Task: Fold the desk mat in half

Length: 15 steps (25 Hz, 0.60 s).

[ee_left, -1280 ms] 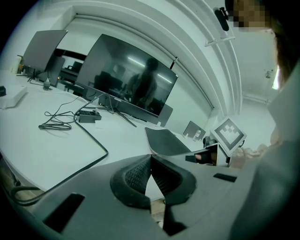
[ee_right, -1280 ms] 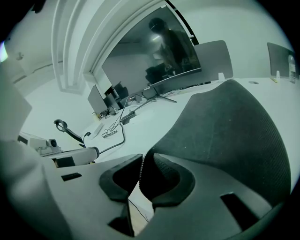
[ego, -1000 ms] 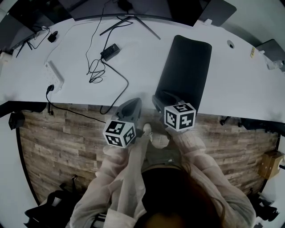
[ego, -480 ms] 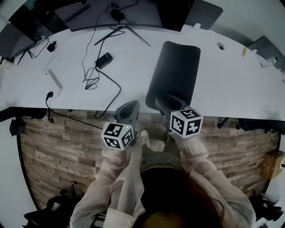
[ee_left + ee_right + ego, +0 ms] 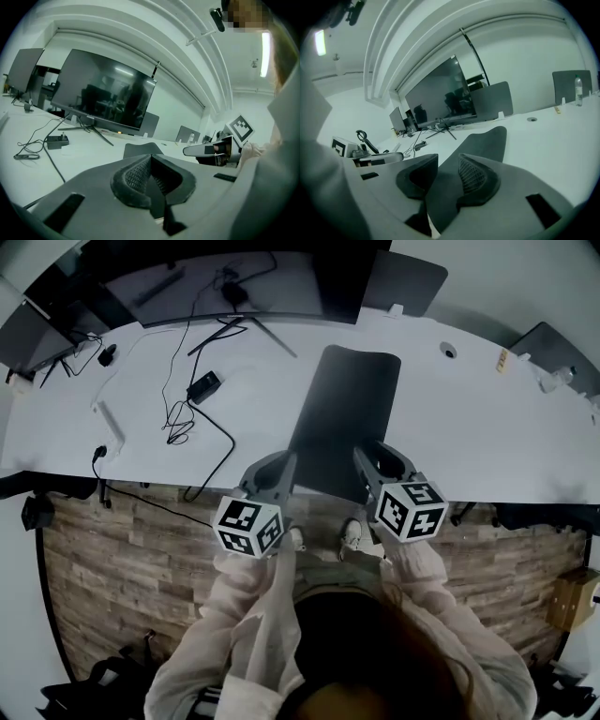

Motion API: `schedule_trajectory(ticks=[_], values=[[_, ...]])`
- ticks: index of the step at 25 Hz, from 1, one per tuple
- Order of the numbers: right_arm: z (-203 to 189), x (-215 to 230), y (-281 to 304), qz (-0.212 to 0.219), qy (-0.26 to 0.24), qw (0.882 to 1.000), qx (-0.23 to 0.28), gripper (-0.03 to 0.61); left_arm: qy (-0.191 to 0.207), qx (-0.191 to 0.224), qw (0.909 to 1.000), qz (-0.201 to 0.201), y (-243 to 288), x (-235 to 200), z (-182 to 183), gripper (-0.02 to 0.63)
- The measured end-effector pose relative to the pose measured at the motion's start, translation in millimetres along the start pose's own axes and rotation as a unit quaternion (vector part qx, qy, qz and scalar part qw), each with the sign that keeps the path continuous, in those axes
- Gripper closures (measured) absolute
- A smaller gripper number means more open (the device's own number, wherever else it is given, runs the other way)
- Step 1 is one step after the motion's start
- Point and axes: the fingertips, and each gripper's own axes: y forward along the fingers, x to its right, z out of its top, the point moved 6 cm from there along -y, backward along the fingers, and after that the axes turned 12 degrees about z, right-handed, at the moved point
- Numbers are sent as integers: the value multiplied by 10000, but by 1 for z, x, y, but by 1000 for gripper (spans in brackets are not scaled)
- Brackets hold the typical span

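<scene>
Black rectangular desk mat (image 5: 347, 399): near edge hidden behind tools. Left tool (image 5: 149, 163) jaws together, empty; right tool (image 5: 443, 174) jaws apart, just closing, mat between.

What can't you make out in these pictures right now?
Desk mat: left gripper view, near part hidden behind the left gripper.
Yellow tag: head view, too small to read.
Bottle: right gripper view, label too small to read.
</scene>
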Motion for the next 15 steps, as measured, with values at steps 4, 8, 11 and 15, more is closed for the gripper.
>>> schedule_trajectory(ticks=[4,8,11,15], values=[[14,27,-30,-314,-342,9988,166,487,175,179,9996,108,12,23,8,589],[21,55,-55,-453,-707,9963,196,565,289,279,9990,217,23,43,10,589],[25,70,-68,-303,-841,9957,227,565,345,305,9985,288,30,55,11,589],[27,79,-76,-31,-903,9957,211,565,378,309,9980,397,36,66,11,589]])
